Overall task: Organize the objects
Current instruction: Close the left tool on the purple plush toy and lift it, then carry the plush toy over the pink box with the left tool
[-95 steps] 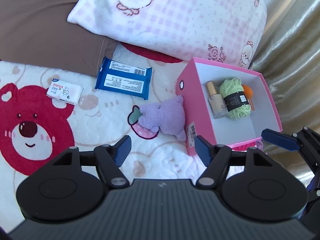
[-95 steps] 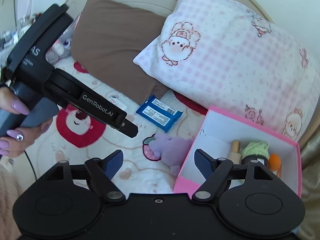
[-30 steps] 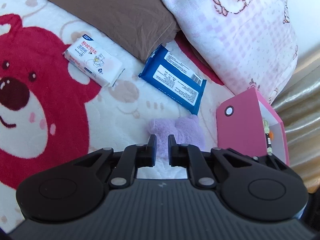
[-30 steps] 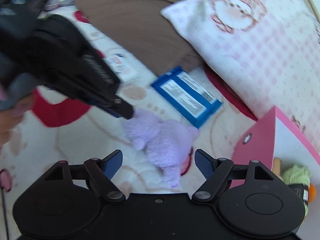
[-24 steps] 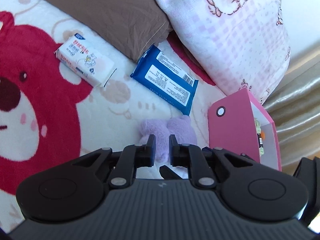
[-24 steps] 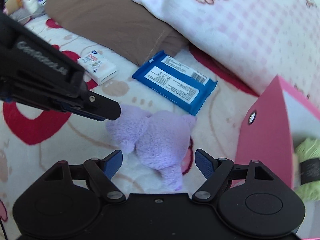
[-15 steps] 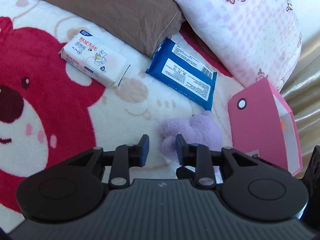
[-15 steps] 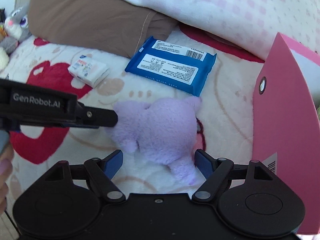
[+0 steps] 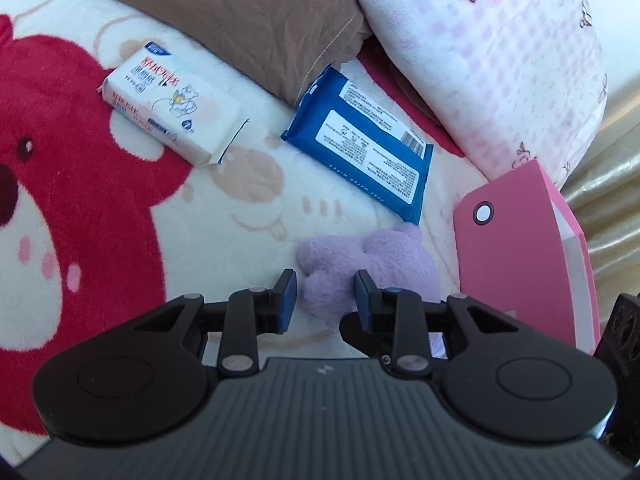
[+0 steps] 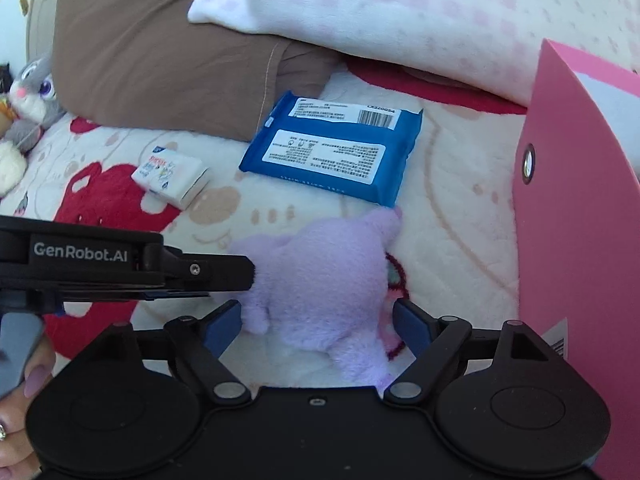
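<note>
a fluffy purple plush toy (image 10: pixel 320 284) lies on the blanket (image 9: pixel 256 208) beside the pink box (image 10: pixel 576 216), just below a blue wipes pack (image 10: pixel 336 152). the left gripper (image 9: pixel 325 298) has just been widening; its narrow jaws flank one plush limb, grip unclear. the right gripper (image 10: pixel 318 324) is spread wide around the toy's body. pillows (image 10: pixel 400 12) lie behind.

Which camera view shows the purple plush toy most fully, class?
The right wrist view: the purple plush toy lies nearly whole between the open right gripper fingers. In the left wrist view the left gripper and its body hide the near part of the toy.
</note>
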Motion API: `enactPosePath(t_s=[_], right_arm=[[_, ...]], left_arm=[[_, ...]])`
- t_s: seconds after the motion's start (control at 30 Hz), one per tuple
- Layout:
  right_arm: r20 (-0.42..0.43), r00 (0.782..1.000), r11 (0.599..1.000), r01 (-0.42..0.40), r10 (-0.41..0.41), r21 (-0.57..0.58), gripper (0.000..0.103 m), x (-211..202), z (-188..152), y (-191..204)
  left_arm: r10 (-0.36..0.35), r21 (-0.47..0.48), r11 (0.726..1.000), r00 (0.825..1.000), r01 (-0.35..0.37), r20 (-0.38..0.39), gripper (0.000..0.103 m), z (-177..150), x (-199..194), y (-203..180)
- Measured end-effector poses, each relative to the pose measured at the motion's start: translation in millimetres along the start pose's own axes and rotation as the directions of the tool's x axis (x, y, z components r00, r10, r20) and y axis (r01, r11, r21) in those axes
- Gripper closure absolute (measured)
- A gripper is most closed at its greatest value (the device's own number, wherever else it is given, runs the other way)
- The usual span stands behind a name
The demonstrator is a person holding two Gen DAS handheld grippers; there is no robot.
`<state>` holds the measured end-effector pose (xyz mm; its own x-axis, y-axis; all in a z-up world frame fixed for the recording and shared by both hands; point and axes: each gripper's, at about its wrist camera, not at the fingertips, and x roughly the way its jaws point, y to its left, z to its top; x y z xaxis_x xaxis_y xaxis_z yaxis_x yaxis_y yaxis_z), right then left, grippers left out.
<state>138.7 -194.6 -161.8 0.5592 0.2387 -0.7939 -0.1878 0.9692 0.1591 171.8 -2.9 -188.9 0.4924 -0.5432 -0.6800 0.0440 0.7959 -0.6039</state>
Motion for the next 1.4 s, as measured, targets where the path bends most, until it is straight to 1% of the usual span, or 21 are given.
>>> enactPosePath(t_s=[0.03, 0.07, 0.1, 0.13, 0.2, 0.3, 0.37, 0.43, 0.5, 0.6, 0.67, 0.8, 0.9, 1.0, 1.2, 1.3, 1.33, 1.4], right_arm=[[0.009, 1.000, 1.000, 0.004, -0.004, -0.008, 0.018, -1, -1, 2], [0.021, 1.000, 1.000, 0.004, -0.004, -0.029, 0.027, -3, -2, 5], [0.029, 1.000, 0.999, 0.004, -0.002, -0.053, 0.030, -4, -3, 8], [0.038, 0.999, 0.997, 0.016, -0.013, -0.072, 0.032, -7, -3, 11], [0.048, 0.999, 0.996, 0.018, -0.014, -0.090, 0.040, -13, -4, 13], [0.069, 0.998, 0.995, -0.003, 0.010, -0.100, 0.041, -30, -5, 17], [0.097, 0.995, 0.993, -0.011, 0.023, -0.120, 0.041, -45, -6, 22], [0.106, 0.994, 0.991, -0.028, 0.042, -0.130, 0.043, -59, -6, 25], [0.116, 0.991, 0.991, -0.044, 0.059, -0.124, 0.045, -76, -7, 26], [0.143, 0.988, 0.990, -0.047, 0.066, -0.132, 0.046, -105, -10, 25], [0.168, 0.984, 0.988, -0.033, 0.058, -0.148, 0.048, -125, -14, 22], [0.194, 0.980, 0.987, -0.017, 0.048, -0.159, 0.049, -163, -16, 9], [0.195, 0.979, 0.991, -0.040, 0.065, -0.128, 0.049, -190, -14, -7], [0.188, 0.980, 0.992, -0.045, 0.067, -0.119, 0.048, -211, -10, -25], [0.198, 0.980, 0.995, 0.018, 0.001, -0.095, 0.048, -237, 3, -61], [0.201, 0.979, 0.997, 0.048, -0.035, -0.061, 0.048, -242, 7, -80], [0.207, 0.977, 0.998, 0.058, -0.049, -0.035, 0.048, -243, 7, -87], [0.200, 0.977, 0.998, 0.066, -0.067, 0.013, 0.048, -239, 7, -101]], left_arm=[[-0.019, 0.002, 1.000, 1.000, 0.019, -0.004, 0.077, 0, 1, 0], [-0.048, -0.019, 0.999, 0.999, 0.048, -0.007, 0.077, -1, 1, 2], [-0.077, -0.056, 0.996, 0.997, 0.076, -0.007, 0.077, -2, 2, 5], [-0.088, -0.072, 0.994, 0.996, 0.087, -0.009, 0.077, -3, 1, 6], [-0.062, -0.038, 0.997, 0.998, 0.062, -0.011, 0.078, -6, -4, -1], [-0.045, 0.004, 0.999, 0.999, 0.045, 0.014, 0.078, -10, -23, -16], [-0.031, 0.052, 0.998, 0.999, 0.029, 0.039, 0.078, -13, -41, -29], [-0.009, 0.087, 0.996, 0.999, 0.006, 0.039, 0.078, -15, -55, -41], [-0.012, 0.103, 0.995, 0.999, 0.008, 0.040, 0.078, -16, -74, -49], [-0.067, 0.072, 0.995, 0.997, 0.064, 0.043, 0.078, -22, -98, -58], [-0.083, 0.066, 0.995, 0.995, 0.080, 0.046, 0.078, -29, -107, -71], [-0.109, 0.146, 0.984, 0.992, 0.099, 0.065, 0.078, -41, -127, -109], [-0.134, 0.184, 0.976, 0.989, 0.119, 0.068, 0.078, -45, -137, -134], [-0.166, 0.213, 0.965, 0.984, 0.150, 0.059, 0.078, -46, -137, -159], [-0.170, 0.296, 0.941, 0.985, 0.161, 0.005, 0.078, -45, -114, -215], [-0.160, 0.298, 0.941, 0.987, 0.160, -0.025, 0.078, -38, -95, -236], [-0.155, 0.289, 0.944, 0.987, 0.158, -0.033, 0.078, -36, -88, -242], [-0.121, 0.265, 0.955, 0.990, 0.135, -0.067, 0.077, -30, -69, -252]])
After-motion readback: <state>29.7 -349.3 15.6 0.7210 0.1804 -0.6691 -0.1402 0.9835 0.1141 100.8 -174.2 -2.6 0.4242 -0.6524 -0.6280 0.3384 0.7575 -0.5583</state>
